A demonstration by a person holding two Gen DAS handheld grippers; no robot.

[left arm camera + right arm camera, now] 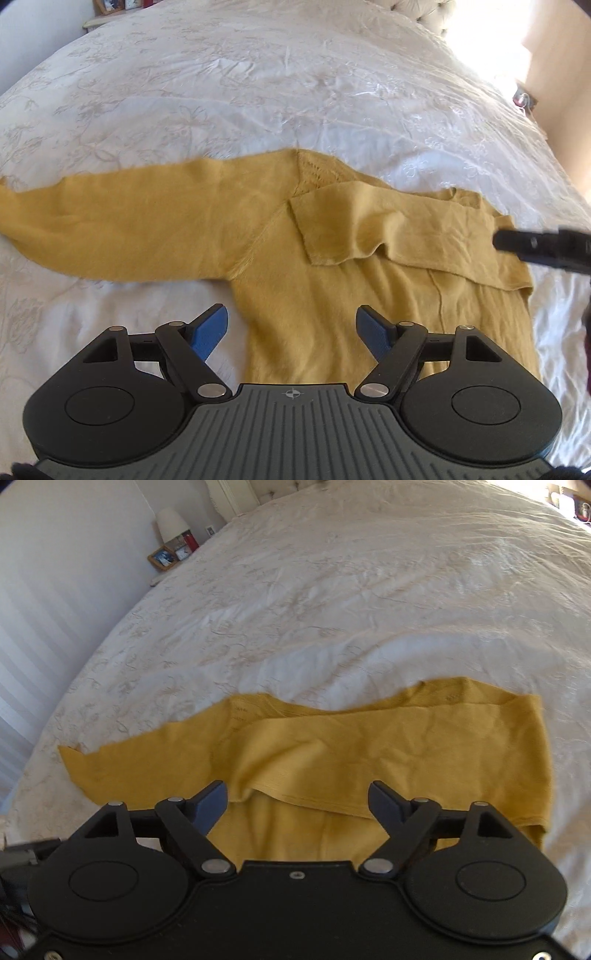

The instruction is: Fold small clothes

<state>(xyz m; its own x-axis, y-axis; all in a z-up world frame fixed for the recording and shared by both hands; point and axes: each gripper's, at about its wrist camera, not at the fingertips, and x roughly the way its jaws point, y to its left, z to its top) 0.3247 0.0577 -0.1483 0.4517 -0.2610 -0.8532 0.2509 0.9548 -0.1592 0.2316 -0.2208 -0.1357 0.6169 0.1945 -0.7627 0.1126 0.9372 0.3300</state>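
Garment: a mustard-yellow knit sweater (314, 295) lies flat on the white embroidered bedspread (258, 92), at the near edge of the bed just ahead of both claws.
Done so far: one sleeve (388, 229) is folded in across the chest, lying from about 3 o'clock toward the centre of the left wrist view, its cuff end near the neckline.
Left to do: the other sleeve (110, 225) is spread straight out toward 9 o'clock, unfolded; the body has not been doubled over. I judge the fold at an early stage, perhaps a third of the way.
Left gripper (291, 332): released, blue pads wide apart, nothing between them; it hovers over the sweater's lower body at 6 o'clock, whether touching I cannot tell.
Right gripper (297, 805): released, jaws spread wide and empty, above the edge of the folded sleeve; in the left wrist view its dark tip shows at 3 o'clock.
Background: a lamp (170, 523) and picture frame (162, 557) at 11 o'clock.
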